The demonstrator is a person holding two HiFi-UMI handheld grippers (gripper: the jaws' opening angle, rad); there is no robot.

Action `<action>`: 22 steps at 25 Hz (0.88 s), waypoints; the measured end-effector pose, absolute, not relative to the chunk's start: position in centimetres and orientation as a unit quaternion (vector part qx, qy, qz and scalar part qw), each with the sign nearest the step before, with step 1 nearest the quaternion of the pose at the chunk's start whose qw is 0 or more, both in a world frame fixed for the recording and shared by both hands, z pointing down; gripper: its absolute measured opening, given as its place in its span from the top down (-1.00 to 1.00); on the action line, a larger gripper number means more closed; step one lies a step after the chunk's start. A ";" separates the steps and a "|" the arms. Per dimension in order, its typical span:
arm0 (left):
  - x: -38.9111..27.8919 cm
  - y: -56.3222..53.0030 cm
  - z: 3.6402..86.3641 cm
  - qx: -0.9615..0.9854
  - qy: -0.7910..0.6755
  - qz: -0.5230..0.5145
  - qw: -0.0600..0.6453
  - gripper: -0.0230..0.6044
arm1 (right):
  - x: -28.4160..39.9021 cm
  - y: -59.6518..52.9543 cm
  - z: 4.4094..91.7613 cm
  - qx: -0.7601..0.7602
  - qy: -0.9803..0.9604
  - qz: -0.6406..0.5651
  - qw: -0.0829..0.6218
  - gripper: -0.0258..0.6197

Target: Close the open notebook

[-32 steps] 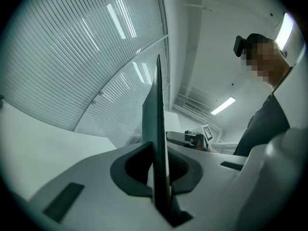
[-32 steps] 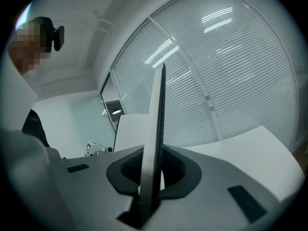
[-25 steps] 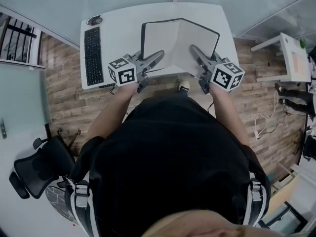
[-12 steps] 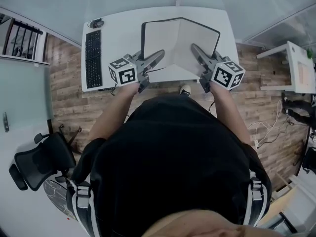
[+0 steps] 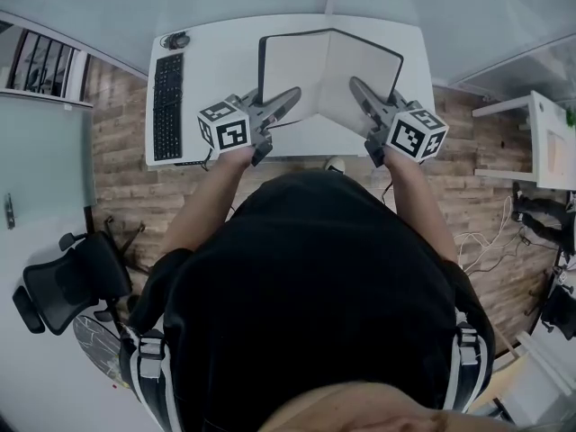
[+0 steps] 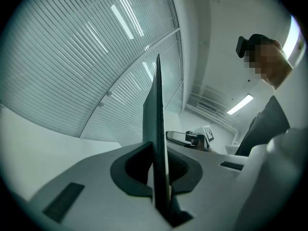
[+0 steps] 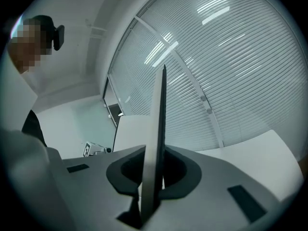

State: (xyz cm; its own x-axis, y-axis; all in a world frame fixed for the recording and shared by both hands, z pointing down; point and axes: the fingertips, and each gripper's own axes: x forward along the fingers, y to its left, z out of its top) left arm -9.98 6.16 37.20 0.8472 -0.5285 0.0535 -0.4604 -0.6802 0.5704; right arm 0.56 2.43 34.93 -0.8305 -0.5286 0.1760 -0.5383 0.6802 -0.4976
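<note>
The open notebook (image 5: 328, 75), black-covered with white pages, is held up in a shallow V over the white desk (image 5: 220, 52). My left gripper (image 5: 290, 97) is shut on its left cover and my right gripper (image 5: 357, 88) is shut on its right cover. In the left gripper view the left gripper (image 6: 161, 182) pinches the cover, and the notebook (image 6: 156, 109) stands edge-on between the jaws. The right gripper (image 6: 199, 139) shows beyond. In the right gripper view the right gripper (image 7: 151, 182) clamps the notebook (image 7: 159, 109), again edge-on, with the left gripper (image 7: 91, 149) small at the left.
A black keyboard (image 5: 167, 104) lies along the desk's left side, with a small dark object (image 5: 173, 39) at its far corner. A black office chair (image 5: 63, 291) stands on the wood floor to the left. A white side table (image 5: 549, 138) stands at the right.
Both grippers, still holding the notebook, have moved a little farther in over the desk. The grips and the V of the pages look the same.
</note>
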 end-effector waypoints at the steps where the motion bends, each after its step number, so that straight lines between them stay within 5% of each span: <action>1: -9.6 5.1 37.2 0.914 -0.272 -0.057 0.296 0.80 | 1.1 1.4 34.9 0.289 -0.917 0.276 0.009 0.69; 22: -5.8 -1.6 37.8 0.902 -0.314 -0.056 0.292 0.79 | 4.9 -6.1 35.4 0.256 -0.922 0.290 0.014 0.70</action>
State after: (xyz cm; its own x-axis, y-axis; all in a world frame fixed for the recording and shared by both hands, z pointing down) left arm -5.76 -1.61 37.84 0.7967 -0.5986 0.0835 -0.5337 -0.6319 0.5620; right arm 4.91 -6.06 35.41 -0.8682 -0.4643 0.1748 -0.4808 0.7006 -0.5273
